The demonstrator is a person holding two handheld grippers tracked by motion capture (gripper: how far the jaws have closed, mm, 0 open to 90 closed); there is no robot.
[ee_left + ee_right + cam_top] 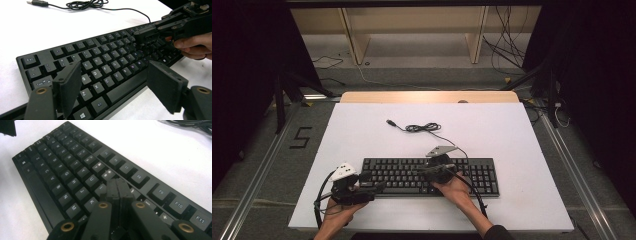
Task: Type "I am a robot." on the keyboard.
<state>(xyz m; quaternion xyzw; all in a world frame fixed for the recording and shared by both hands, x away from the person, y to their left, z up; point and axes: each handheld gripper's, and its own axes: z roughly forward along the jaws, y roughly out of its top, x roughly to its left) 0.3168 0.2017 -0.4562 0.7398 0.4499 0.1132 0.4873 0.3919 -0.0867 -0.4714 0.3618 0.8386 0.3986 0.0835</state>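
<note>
The left gripper (374, 188) sits at the left end of the keyboard (472, 170), near its front edge, held in the person's left hand (337, 216). In the left gripper view its jaws stand wide apart with nothing between the pads; they hang over the keys at the keyboard's (105, 67) lower left corner, the left pad above the Tab and Z area, the right one past the front edge by the space bar. Whether either pad touches a key cannot be told.

The keyboard lies flat on the white table (362, 130), in the near half, its long side running left to right. Its cable (424, 128) runs off the back edge and lies in a loose coil on the table behind, ending in a plug (390, 122).

The right gripper (418, 171) is over the middle of the keyboard, held in the right hand (457, 187), pointing left along the key rows. In the right gripper view its jaws are pressed together, gripping nothing, with the tips (117, 185) down on the keys beside U and K. The left gripper view shows the right gripper (140, 35) low over the upper key rows.
</note>
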